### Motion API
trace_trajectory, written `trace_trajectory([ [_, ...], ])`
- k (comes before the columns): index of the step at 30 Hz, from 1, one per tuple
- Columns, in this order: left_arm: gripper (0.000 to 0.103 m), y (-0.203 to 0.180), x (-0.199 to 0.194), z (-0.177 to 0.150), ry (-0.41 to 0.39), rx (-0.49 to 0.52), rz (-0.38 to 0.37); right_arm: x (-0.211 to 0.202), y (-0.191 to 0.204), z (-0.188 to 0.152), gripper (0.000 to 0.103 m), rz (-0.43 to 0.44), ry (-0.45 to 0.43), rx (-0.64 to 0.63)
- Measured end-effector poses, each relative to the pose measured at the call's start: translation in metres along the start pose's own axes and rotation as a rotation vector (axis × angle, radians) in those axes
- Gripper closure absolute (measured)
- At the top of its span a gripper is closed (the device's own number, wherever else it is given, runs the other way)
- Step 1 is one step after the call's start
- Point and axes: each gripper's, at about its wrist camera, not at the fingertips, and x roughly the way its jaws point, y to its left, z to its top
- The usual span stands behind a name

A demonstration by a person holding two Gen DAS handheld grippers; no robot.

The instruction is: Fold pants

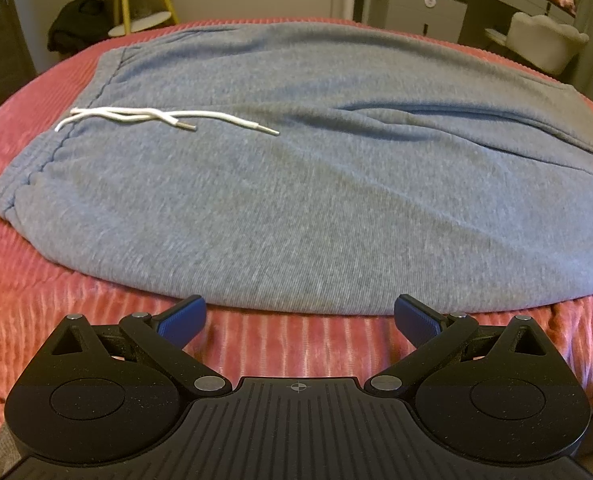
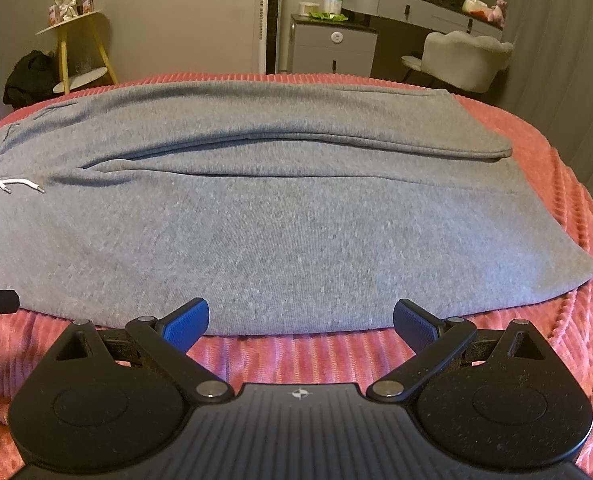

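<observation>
Left gripper (image 1: 299, 322) and right gripper (image 2: 301, 324) hover with jaws spread wide and empty at the near edge of grey pants (image 1: 296, 184) laid flat on a bed

The pants lie across a pink ribbed bedspread (image 1: 76, 280), waistband at the left, legs running to the right, the far leg lying partly over the near one with its hem (image 2: 492, 148) at the right. A white drawstring (image 1: 156, 118) rests on the fabric near the waistband. Both grippers' blue pads (image 2: 188, 326) sit just short of the near hem line, apart from the cloth. Beyond the bed stand a yellow-legged side table (image 2: 72, 44), a grey dresser (image 2: 332, 50) and a pale chair (image 2: 464, 58)
</observation>
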Motion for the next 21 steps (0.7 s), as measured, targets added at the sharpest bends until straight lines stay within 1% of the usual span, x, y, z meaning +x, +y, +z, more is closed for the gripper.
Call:
trace_trajectory([
  [7, 0.0, 0.002, 0.0, 0.001, -0.005, -0.014, -0.003, 0.002, 0.001, 0.002, 0.004, 0.017, 0.019, 0.0],
  [12, 0.0, 0.007, 0.002, 0.005, -0.009, -0.046, 0.005, 0.013, -0.011, 0.014, 0.004, 0.088, 0.046, 0.077],
  [15, 0.0, 0.011, 0.003, 0.01, -0.026, -0.064, 0.027, 0.032, -0.019, 0.028, 0.004, 0.085, 0.054, 0.119],
  [18, 0.0, 0.015, 0.002, 0.02, -0.073, -0.074, 0.056, 0.062, -0.023, 0.043, 0.004, 0.054, 0.056, 0.103],
  [20, 0.0, 0.018, 0.004, 0.033, -0.096, -0.086, 0.085, 0.089, -0.028, 0.047, 0.004, 0.019, 0.095, 0.1],
  [21, 0.0, 0.019, 0.006, 0.041, -0.106, -0.096, 0.093, 0.102, -0.033, 0.046, 0.004, 0.011, 0.131, 0.121],
])
